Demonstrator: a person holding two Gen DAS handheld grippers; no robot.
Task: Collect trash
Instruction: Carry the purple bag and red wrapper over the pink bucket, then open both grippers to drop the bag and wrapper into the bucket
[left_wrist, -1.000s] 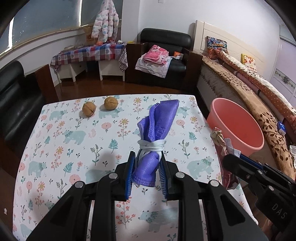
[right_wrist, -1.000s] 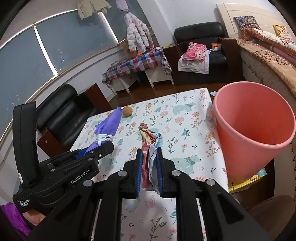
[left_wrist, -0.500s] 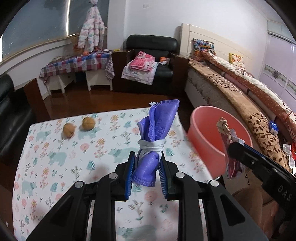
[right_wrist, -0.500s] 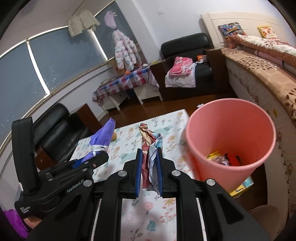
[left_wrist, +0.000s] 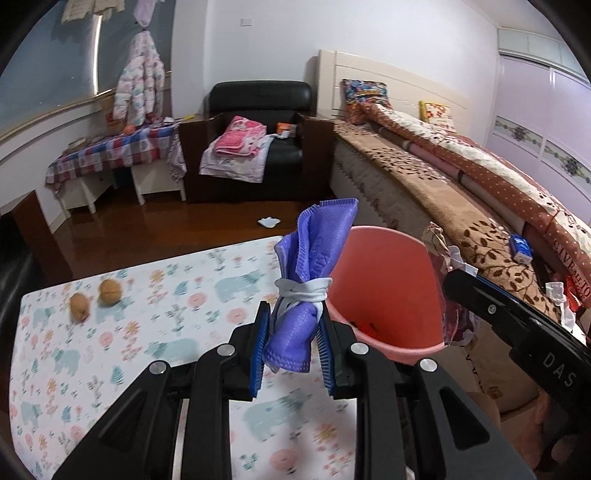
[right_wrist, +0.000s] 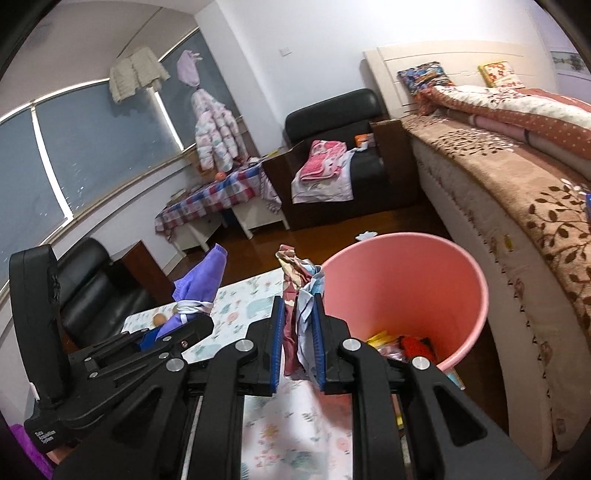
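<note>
My left gripper (left_wrist: 291, 334) is shut on a purple face mask (left_wrist: 314, 251) bound with its white strap, held above the table's right edge just left of the pink bin (left_wrist: 388, 288). My right gripper (right_wrist: 298, 332) is shut on a crumpled red and white wrapper (right_wrist: 301, 295), held at the bin's (right_wrist: 413, 280) near left rim. The bin holds some coloured trash (right_wrist: 402, 343) at its bottom. The mask also shows in the right wrist view (right_wrist: 201, 284), and the wrapper in the left wrist view (left_wrist: 448, 295).
Two walnuts (left_wrist: 98, 295) lie on the floral tablecloth (left_wrist: 147, 332) at the far left. A bed (left_wrist: 461, 184) runs along the right behind the bin. A black armchair (left_wrist: 258, 133) and a checked side table (left_wrist: 114, 155) stand at the back.
Both grippers have moved right and up toward the pink bin with their loads. The bin now sits just ahead of both, and its inside shows.
</note>
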